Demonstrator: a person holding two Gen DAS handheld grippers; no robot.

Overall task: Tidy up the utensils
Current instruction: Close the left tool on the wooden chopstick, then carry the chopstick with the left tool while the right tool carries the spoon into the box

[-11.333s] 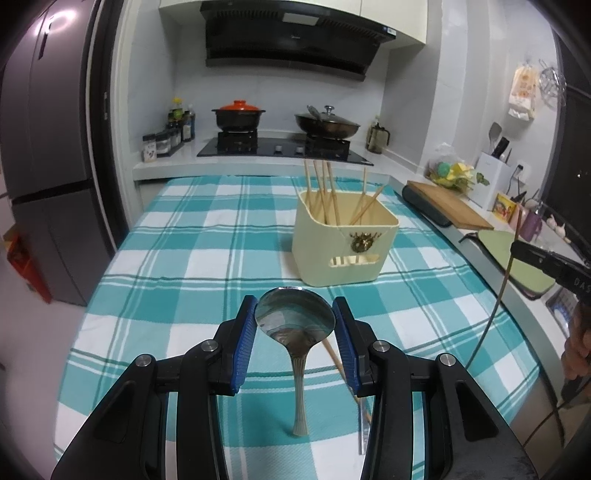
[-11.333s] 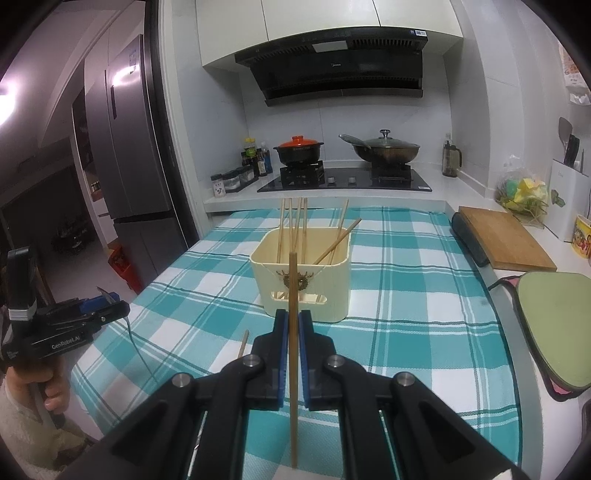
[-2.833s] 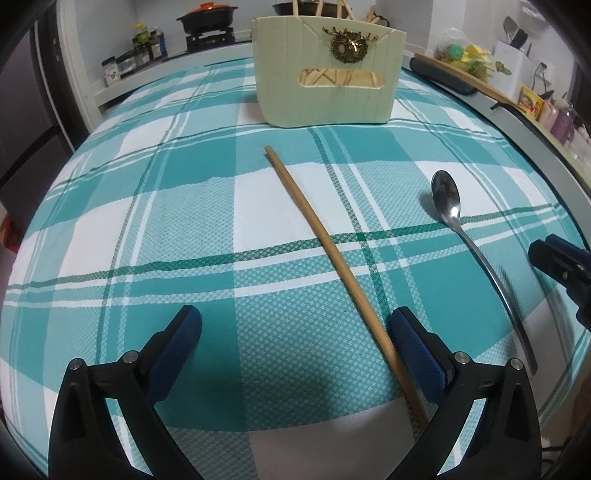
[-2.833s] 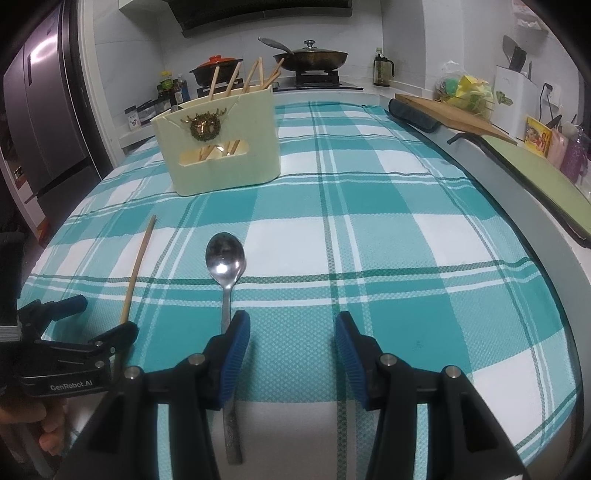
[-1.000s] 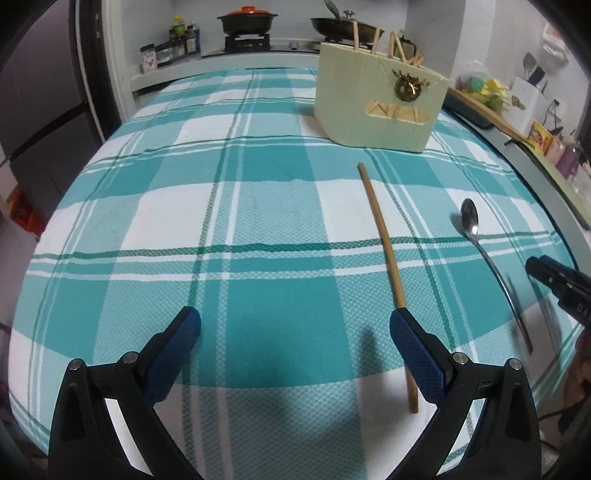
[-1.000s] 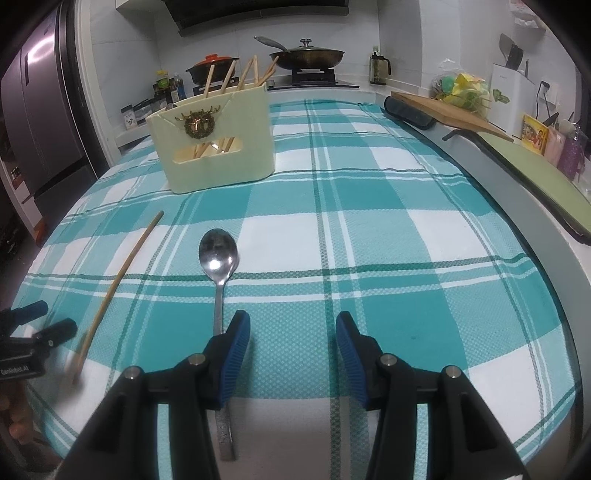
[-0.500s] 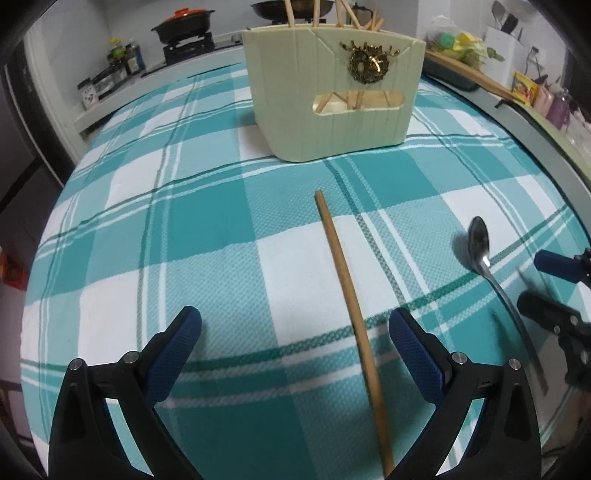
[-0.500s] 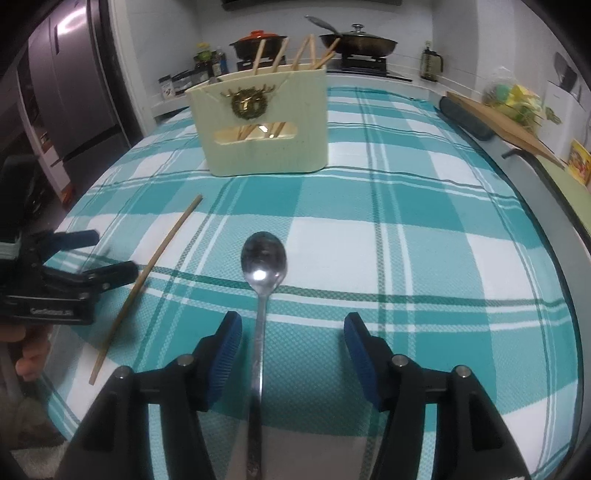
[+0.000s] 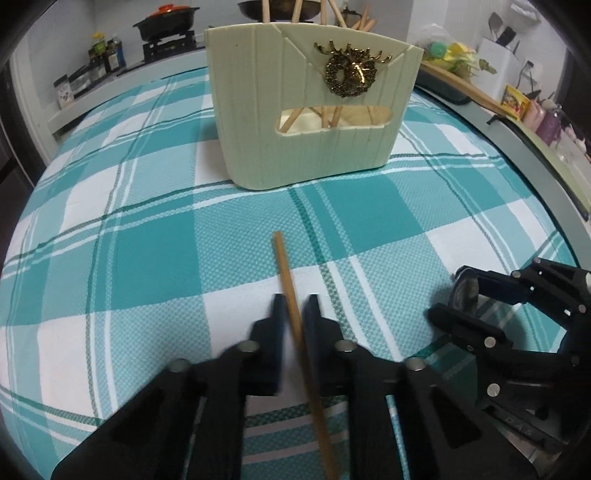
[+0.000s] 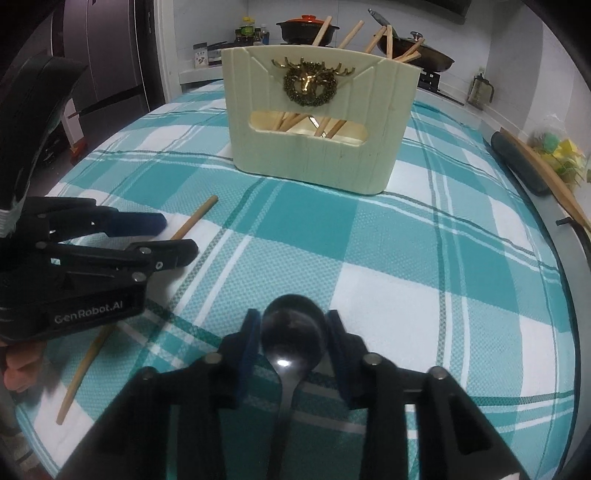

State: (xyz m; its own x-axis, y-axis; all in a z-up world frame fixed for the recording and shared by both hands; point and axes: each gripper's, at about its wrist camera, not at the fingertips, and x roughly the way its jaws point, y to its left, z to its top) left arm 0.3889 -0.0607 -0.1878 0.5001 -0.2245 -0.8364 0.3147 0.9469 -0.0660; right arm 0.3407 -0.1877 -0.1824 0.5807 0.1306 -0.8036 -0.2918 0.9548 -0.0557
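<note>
A cream utensil holder (image 9: 314, 110) (image 10: 314, 147) stands on the teal checked cloth with several chopsticks in it. In front of it lies a wooden chopstick (image 9: 284, 266) (image 10: 194, 219), and my left gripper (image 9: 293, 306) (image 10: 177, 236) is shut on its shaft near the far end. A steel spoon (image 10: 293, 332) (image 9: 464, 291) lies to the right. My right gripper (image 10: 293, 334) (image 9: 448, 299) is closing on the spoon's bowl, with a blue pad against each edge of the bowl. The spoon's handle runs back under the gripper.
A wooden cutting board (image 10: 543, 173) lies along the counter on the right. Pots (image 10: 306, 26) sit on the stove behind the holder, and a fridge (image 10: 103, 66) stands at the far left. The cloth's near edge runs just below both grippers. A hand (image 10: 18, 365) holds the left gripper.
My left gripper moved closer to the holder and its jaws went from wide open to shut on the chopstick. My right gripper slid forward along the spoon and its jaws closed in on the bowl.
</note>
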